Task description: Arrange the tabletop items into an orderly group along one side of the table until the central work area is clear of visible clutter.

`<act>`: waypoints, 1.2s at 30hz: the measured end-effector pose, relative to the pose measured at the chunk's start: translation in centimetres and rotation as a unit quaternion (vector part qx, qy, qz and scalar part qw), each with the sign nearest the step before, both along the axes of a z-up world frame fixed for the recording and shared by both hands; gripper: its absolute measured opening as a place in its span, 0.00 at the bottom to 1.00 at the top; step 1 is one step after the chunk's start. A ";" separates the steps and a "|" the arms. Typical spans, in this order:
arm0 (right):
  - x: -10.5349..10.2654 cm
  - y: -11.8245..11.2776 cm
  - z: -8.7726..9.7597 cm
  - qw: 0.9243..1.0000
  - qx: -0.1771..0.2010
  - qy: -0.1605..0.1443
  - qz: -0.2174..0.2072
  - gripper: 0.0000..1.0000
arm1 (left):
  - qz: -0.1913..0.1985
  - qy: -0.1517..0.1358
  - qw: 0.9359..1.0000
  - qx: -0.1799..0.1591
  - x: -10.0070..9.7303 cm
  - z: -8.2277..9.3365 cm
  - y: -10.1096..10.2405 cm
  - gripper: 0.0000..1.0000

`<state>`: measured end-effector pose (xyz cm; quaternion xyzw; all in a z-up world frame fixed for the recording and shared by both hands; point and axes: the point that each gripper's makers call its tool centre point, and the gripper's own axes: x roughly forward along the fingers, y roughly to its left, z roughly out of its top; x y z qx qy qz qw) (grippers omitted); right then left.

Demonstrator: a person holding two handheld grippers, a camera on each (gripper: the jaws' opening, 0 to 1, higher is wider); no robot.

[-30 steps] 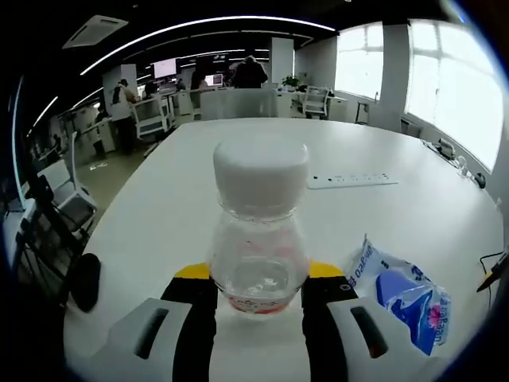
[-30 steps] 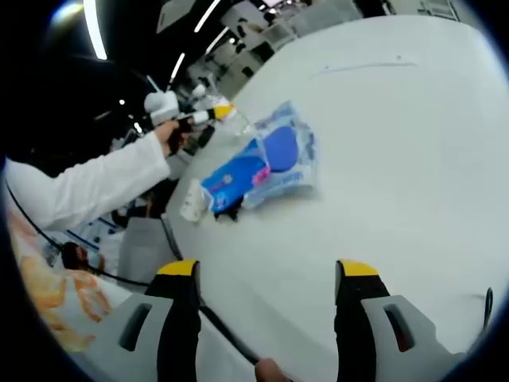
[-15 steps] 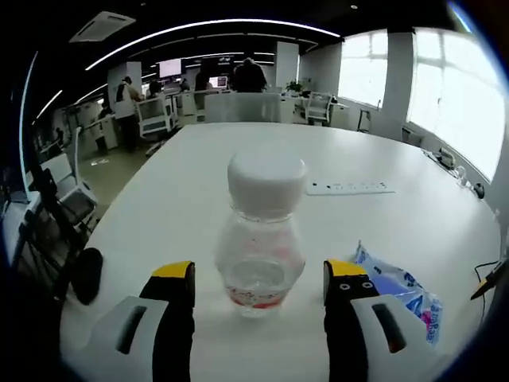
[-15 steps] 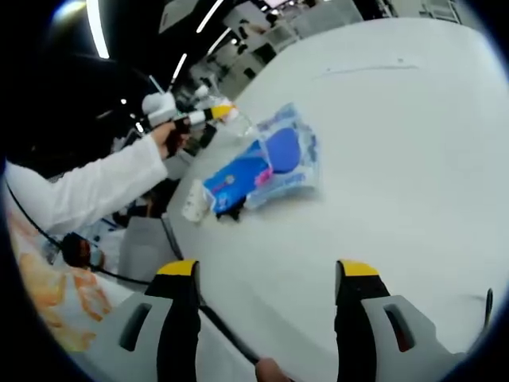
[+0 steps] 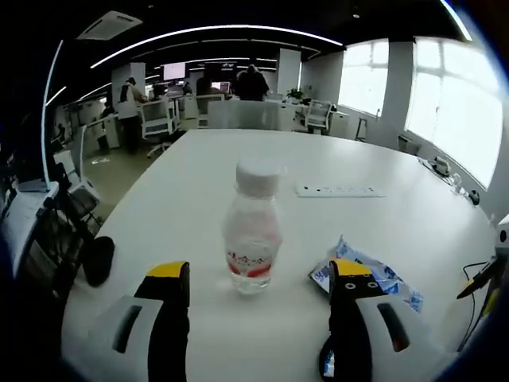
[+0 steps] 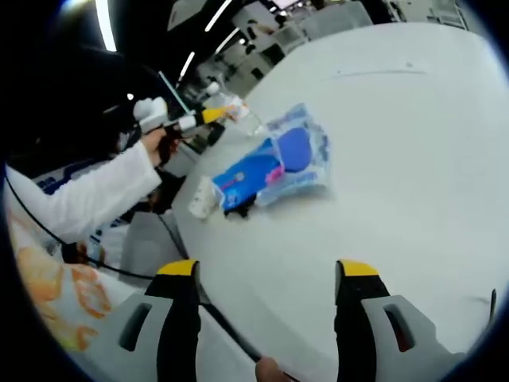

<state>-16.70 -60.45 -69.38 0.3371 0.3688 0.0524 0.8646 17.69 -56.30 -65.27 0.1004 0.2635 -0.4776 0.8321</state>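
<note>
A clear water bottle [image 5: 253, 231] with a white cap and red label stands upright on the white table [image 5: 238, 334]. My left gripper [image 5: 258, 278] is open just short of it, one jaw to each side and neither touching. A crinkled blue snack packet [image 5: 362, 274] lies to the bottle's right, partly behind my right jaw. In the right gripper view the same blue packet [image 6: 274, 167] lies flat ahead of my open, empty right gripper [image 6: 267, 274]. Beyond it the left gripper [image 6: 221, 115] is held by a hand in a white sleeve, with the bottle [image 6: 243, 113] at its tips.
A white power strip [image 5: 334, 191] lies farther across the table. A black object [image 5: 98, 260] sits off the table's left edge. A small white item [image 6: 205, 197] rests beside the packet. A black cable [image 6: 227, 330] runs near my right gripper. Office chairs and people stand far behind.
My left gripper let go of the bottle, opened, and drew back; the bottle now stands free on the table. The right gripper has hardly moved.
</note>
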 end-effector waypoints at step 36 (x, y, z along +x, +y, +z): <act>-0.7 0.0 -0.1 1.000 -0.008 -0.008 0.009 0.65 | 0.089 0.068 0.993 -0.038 -13.1 -1.2 6.6 0.69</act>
